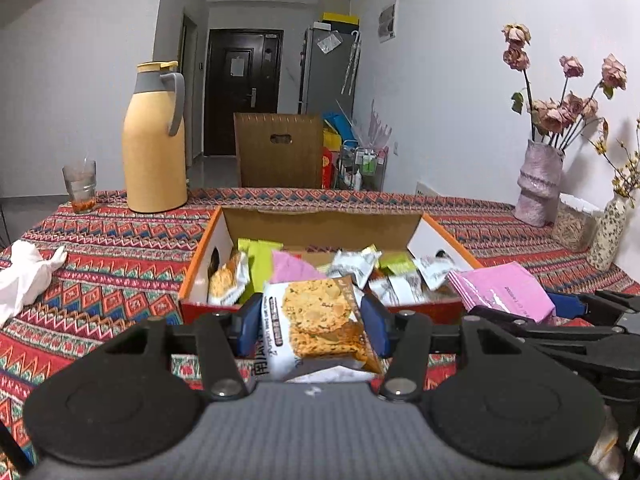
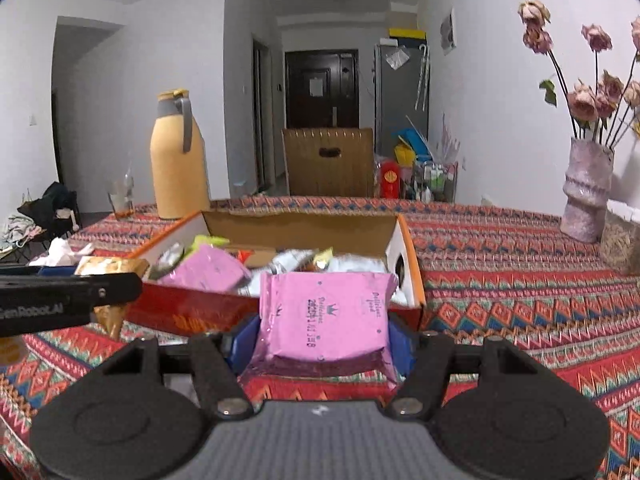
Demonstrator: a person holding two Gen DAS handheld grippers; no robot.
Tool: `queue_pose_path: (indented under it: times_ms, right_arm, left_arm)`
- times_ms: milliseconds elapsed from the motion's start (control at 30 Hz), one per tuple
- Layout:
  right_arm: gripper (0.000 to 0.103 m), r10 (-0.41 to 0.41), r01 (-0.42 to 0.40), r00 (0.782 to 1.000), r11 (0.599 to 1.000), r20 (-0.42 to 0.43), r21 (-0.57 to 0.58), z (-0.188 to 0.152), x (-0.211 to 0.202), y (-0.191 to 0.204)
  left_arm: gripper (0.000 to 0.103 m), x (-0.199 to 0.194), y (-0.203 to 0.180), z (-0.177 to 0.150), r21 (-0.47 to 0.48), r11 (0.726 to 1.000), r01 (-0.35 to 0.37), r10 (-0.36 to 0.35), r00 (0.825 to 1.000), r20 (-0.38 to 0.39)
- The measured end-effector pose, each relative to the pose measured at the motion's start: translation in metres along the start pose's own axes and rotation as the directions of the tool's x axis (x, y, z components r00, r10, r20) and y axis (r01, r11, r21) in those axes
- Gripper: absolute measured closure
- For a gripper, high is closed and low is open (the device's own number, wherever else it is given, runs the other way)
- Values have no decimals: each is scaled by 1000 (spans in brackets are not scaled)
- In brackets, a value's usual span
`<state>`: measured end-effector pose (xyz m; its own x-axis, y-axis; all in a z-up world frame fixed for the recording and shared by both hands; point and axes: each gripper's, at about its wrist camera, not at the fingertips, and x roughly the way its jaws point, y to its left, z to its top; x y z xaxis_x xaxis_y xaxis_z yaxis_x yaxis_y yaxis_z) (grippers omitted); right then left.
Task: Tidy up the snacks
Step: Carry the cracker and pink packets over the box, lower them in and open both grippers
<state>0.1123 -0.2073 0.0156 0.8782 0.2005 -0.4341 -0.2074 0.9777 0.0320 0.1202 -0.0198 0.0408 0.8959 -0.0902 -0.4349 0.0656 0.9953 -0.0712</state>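
Observation:
An open cardboard box [image 1: 400,227] with orange rims holds several snack packets; it also shows in the right wrist view [image 2: 304,226]. My left gripper [image 1: 314,322] is shut on a white cracker packet [image 1: 320,320], held just in front of the box's near wall. My right gripper [image 2: 322,332] is shut on a pink packet [image 2: 328,316], held at the box's near right corner. That pink packet [image 1: 508,292] shows at the right in the left wrist view. Another pink packet [image 2: 208,268] lies inside the box.
A patterned cloth [image 1: 120,248] covers the table. A yellow thermos [image 1: 154,140] and a glass [image 1: 80,186] stand at the back left, crumpled tissue [image 1: 24,280] at the left. Vases with flowers [image 1: 538,184] and a container [image 2: 622,240] stand at the right. A chair [image 1: 280,152] is behind.

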Motion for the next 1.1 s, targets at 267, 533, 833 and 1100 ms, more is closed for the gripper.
queue_pose_path:
  times_ms: [267,533,833,1100]
  right_arm:
    - [37,-2,2,999,1000,43,-6,27,14,3]
    - [37,-19,19,999,1000,46,4,50,49,6]
    - [37,-42,42,999,999,6,4,53,97,6]
    - [37,-58,58,998,998,23,14,37,121,4]
  left_arm:
    - [49,19,2,27,-1,1000,-23,23,999,38]
    - [49,48,7,53,-10,998,-58,58,997,59]
    - [49,94,15,59,-45,996,-77,78,996,38]
    - [49,117,23,42,-43,997,-66,67,997,34]
